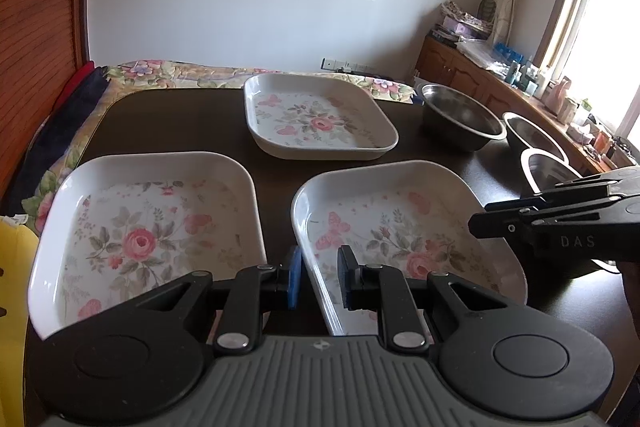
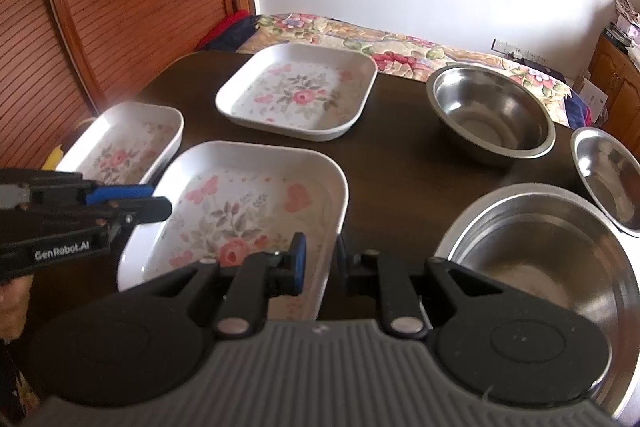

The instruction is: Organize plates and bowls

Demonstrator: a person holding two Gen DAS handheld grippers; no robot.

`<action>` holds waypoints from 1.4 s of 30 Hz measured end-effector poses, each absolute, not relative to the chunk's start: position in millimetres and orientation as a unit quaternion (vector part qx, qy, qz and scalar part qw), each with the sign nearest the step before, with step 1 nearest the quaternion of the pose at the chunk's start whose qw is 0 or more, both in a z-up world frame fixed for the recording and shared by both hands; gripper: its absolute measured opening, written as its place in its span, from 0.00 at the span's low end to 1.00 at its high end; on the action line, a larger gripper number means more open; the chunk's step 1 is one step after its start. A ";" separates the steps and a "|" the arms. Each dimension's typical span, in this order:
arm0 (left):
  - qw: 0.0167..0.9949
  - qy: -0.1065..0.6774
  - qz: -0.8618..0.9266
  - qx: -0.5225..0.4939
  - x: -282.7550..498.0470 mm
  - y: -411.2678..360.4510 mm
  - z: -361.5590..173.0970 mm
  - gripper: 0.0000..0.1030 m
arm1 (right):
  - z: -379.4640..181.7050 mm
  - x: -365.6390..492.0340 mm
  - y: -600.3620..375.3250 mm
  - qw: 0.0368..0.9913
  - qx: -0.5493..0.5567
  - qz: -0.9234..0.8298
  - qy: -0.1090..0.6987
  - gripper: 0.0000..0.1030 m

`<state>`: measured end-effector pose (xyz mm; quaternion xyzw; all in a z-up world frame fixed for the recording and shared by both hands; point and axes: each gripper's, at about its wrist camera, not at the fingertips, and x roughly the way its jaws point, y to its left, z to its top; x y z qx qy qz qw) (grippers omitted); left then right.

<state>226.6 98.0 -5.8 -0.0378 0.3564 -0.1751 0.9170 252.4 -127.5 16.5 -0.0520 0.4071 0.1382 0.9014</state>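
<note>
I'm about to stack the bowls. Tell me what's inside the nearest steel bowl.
The nearest steel bowl looks empty: only bare, shiny metal shows on its floor and far wall. The right gripper body covers its near left edge, so that part cannot be checked.

Near corners of the two front floral plates (image 1: 148, 239) (image 1: 404, 227) hidden behind the left gripper (image 1: 318, 281) body. Nearest steel bowl (image 2: 552, 267) cut off at the right wrist view's lower right edge (rim running out of frame), and mostly covered by the right gripper (image 1: 476, 223) in the left view. Small items on the window ledge (image 1: 560, 95) too small to name. Yellow object (image 1: 14, 287) cropped at the left edge, unidentifiable.
</note>
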 end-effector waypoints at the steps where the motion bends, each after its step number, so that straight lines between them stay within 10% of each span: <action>1: 0.918 0.354 -0.176 -0.036 224.1 97.4 -3.9 0.45 | 18.2 251.1 -128.0 0.903 -0.052 0.137 0.404 0.18; 42: 0.931 0.321 -0.168 -0.041 119.5 103.4 7.5 0.37 | 11.6 158.5 -150.5 0.907 0.010 0.186 0.379 0.06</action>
